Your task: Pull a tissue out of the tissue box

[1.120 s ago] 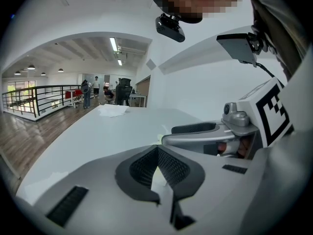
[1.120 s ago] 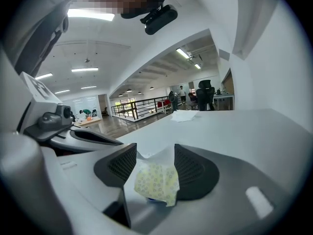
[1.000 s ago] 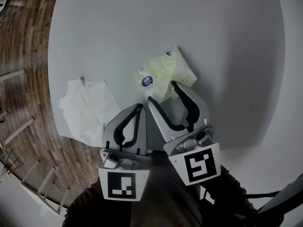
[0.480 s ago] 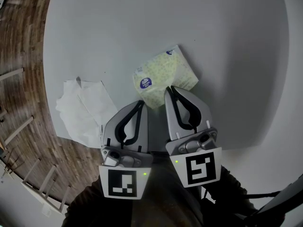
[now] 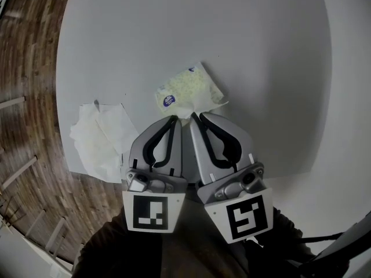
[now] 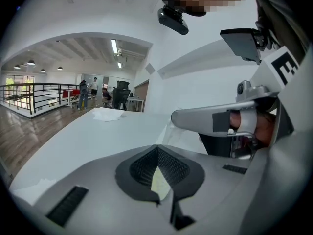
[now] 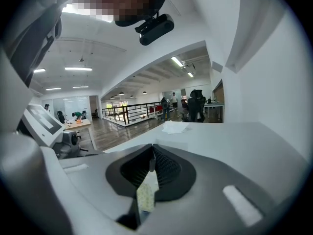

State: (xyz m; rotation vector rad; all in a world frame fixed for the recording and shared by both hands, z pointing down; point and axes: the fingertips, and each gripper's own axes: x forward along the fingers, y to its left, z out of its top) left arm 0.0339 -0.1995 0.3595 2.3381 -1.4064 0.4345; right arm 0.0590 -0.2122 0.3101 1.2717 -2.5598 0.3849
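The right gripper (image 5: pixel 196 116) was clamped tight, its ribbed pads (image 7: pixel 168 168) pinching a white tissue (image 5: pixel 207 102) that rose crumpled from the near end of the soft tissue pack (image 5: pixel 184 87). In the right gripper view a pale strip of it showed pressed between the jaws. The left gripper (image 5: pixel 175 119) had its jaws together as well, its tips just beside the pack's near edge and close to the left of the tissue. A pale sliver showed in the gap of its pads (I could not tell what it was, nor whether those tips touched the pack).

The pack itself lay flat on the white table (image 5: pixel 174 28), yellow-green with a blue oval label, turned at a slant to the grippers. Left of the pack and a little nearer the person, a pile of loose tissues (image 5: pixel 99 139) rested at the table's edge, well apart from the pack. Beyond that edge was the wooden floor (image 5: pixel 29 68). Past the pack and to its right the tabletop ran bare and wide.
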